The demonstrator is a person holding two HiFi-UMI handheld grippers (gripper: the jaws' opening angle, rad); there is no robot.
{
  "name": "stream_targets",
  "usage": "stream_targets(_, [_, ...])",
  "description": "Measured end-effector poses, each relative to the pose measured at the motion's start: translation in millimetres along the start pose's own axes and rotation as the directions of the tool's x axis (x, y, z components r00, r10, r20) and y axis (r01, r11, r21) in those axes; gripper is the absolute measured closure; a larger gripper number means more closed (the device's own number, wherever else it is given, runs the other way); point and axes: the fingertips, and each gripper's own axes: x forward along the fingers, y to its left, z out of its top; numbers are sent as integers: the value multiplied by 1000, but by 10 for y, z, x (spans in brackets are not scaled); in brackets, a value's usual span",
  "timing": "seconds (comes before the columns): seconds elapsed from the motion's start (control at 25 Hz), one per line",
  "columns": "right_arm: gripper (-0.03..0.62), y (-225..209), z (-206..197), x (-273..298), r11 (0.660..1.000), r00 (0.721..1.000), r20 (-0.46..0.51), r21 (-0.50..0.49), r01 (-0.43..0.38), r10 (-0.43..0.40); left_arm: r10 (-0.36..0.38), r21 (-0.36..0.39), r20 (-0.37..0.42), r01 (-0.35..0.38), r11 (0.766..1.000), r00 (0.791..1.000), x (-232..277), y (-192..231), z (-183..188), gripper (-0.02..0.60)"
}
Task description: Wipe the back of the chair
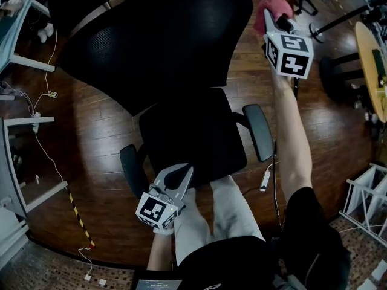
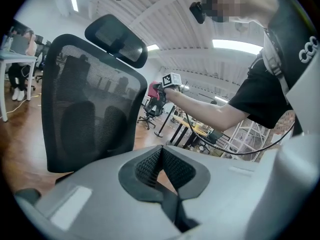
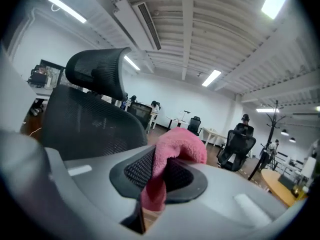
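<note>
A black mesh office chair stands before me, its backrest point(image 1: 163, 38) filling the upper middle of the head view and its seat point(image 1: 193, 135) below. My right gripper point(image 1: 273, 18) is raised at the backrest's right edge, shut on a pink cloth point(image 1: 273, 5). In the right gripper view the cloth point(image 3: 175, 151) bulges from between the jaws, with the chair back point(image 3: 90, 124) and headrest point(image 3: 97, 71) to the left. My left gripper point(image 1: 180, 177) is low at the seat's front edge, shut with nothing in it. In the left gripper view the chair back point(image 2: 85, 109) rises to the left.
The chair's armrests point(image 1: 259, 132) stick out at both sides. White desk frames point(image 1: 18, 125) and cables lie at the left on the wood floor. A round wooden table point(image 1: 372, 65) is at the right, a white rack point(image 1: 369, 201) at lower right. Other chairs and people are in the distance.
</note>
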Motion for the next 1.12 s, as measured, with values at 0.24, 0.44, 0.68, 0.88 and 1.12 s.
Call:
stream_targets(0.24, [551,932,375,100,982,992,16,-143,-120,124,29,-16,41,-29,999,999,-281,107,26,592])
stream_targets(0.44, [551,1910,733,210,948,970,38,-223,-226,240,80,-44,81,-76,996,994,-662,350,86,592])
stream_targets(0.68, [550,2966,1049,224,899,935,36,-290,-327,352,129,-81,116,-120,989,985,-1131,582,-24,592])
stream_targets(0.88, [551,3808,1258,154,854,901,44,-342,-392,432,190,-117,146,-173,978,971,-1557,829,-122,592])
stream_targets(1.12, [551,4653,1430,-10,791,847,50,-390,-472,530,235,-129,173,-214,968,957,-1924,1009,-148,592])
